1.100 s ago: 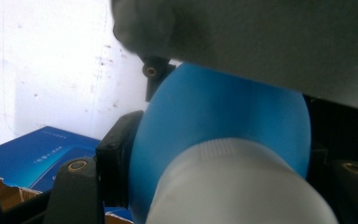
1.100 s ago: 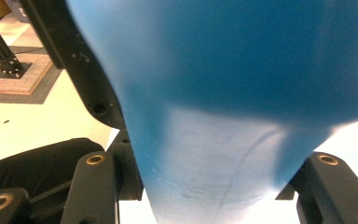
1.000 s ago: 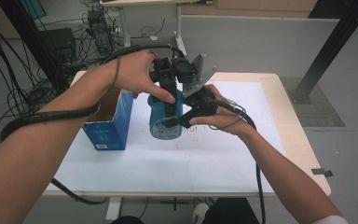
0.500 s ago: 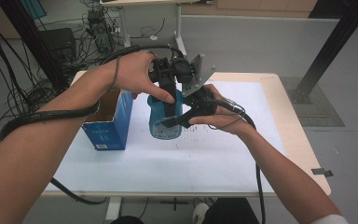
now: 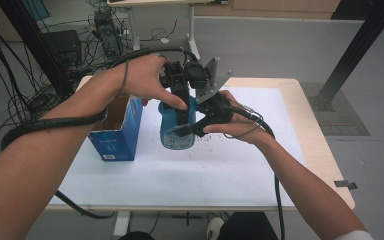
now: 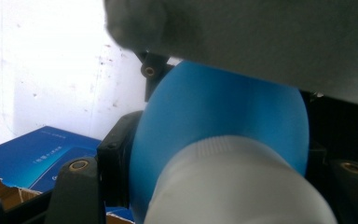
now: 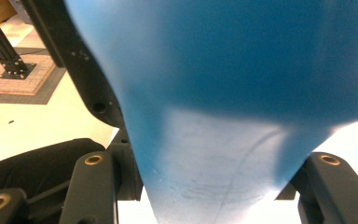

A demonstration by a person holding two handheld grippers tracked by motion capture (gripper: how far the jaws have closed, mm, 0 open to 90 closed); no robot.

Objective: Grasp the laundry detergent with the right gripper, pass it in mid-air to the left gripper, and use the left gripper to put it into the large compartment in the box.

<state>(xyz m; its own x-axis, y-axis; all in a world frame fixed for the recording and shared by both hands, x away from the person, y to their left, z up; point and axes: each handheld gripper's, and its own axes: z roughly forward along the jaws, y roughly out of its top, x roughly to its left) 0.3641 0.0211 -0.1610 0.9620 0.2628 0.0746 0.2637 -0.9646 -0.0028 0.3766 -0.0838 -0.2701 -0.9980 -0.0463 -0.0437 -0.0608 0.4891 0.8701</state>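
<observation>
A blue bottle (image 5: pixel 172 131) with a white cap (image 6: pixel 242 186) stands upright on the white sheet (image 5: pixel 205 170), next to an open blue box (image 5: pixel 117 132). My left gripper (image 5: pixel 181 107) reaches down from above and is shut on the bottle's top; in the left gripper view its jaws flank the cap and blue shoulder (image 6: pixel 223 116). My right gripper (image 5: pixel 186 131) comes in from the right and is shut on the bottle's body, which sits between its jaws in the right gripper view (image 7: pixel 223 93). The bottle's right side is hidden behind the hands.
The blue box (image 6: pixel 42 156) has torn cardboard flaps and stands just left of the bottle. The wooden table (image 5: pixel 315 135) extends beyond the sheet on the right. Cables trail from both grippers, and a black post (image 5: pixel 352 50) stands on the floor at the back right.
</observation>
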